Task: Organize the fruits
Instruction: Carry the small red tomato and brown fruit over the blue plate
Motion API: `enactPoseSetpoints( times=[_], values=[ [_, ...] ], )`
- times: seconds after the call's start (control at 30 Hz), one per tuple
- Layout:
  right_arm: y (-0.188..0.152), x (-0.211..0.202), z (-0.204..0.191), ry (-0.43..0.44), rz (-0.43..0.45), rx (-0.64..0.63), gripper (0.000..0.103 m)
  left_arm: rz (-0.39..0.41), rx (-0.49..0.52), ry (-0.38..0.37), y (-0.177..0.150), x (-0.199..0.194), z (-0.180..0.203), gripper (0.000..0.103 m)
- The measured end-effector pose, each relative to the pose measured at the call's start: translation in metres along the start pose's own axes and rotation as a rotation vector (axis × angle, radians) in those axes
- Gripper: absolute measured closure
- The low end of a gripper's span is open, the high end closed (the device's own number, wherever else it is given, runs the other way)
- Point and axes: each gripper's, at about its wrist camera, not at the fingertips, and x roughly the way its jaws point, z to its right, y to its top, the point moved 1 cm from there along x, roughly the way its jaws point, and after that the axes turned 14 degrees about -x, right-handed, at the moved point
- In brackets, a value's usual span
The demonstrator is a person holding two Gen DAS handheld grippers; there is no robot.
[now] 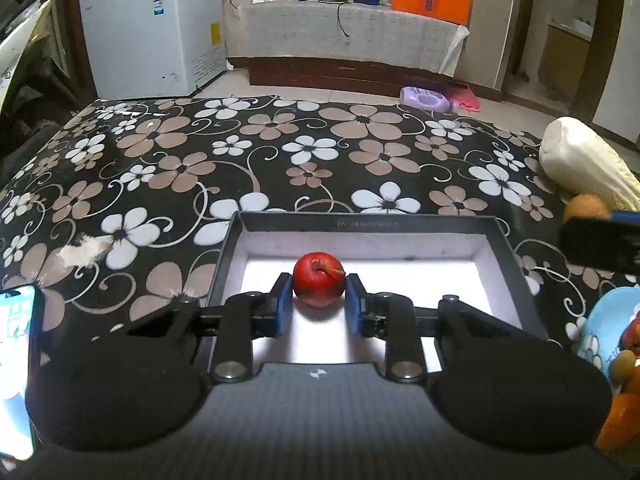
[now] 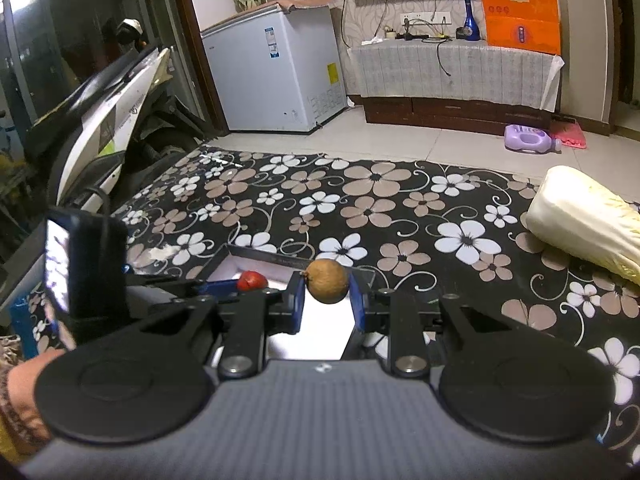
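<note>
The left gripper (image 1: 319,304) is clamped on a red fruit (image 1: 319,284), held over the white floor of the black box (image 1: 516,272) on the flowered cloth (image 1: 240,152). The right gripper (image 2: 327,304) is clenched on a brown fruit (image 2: 327,281), hovering above the box's near corner. To place well, I would lower the red fruit almost to the box floor before loosening, so it cannot roll, and keep the right one clear until the left withdraws.
</note>
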Motion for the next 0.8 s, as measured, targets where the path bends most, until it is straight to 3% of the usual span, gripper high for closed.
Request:
enactPoseSetpoints(
  times=[0.47, 0.8],
  values=[
    [-0.009, -0.005, -0.02, -0.13, -0.052, -0.048, 0.076, 0.039, -0.001, -0.041, -0.023, -0.079, 0.008, 0.07],
    [-0.019, -0.029, -0.028, -0.157, -0.04, -0.044, 0.076, 0.055, 0.016, -0.071, -0.048, -0.121, 0.012, 0.07]
  ],
)
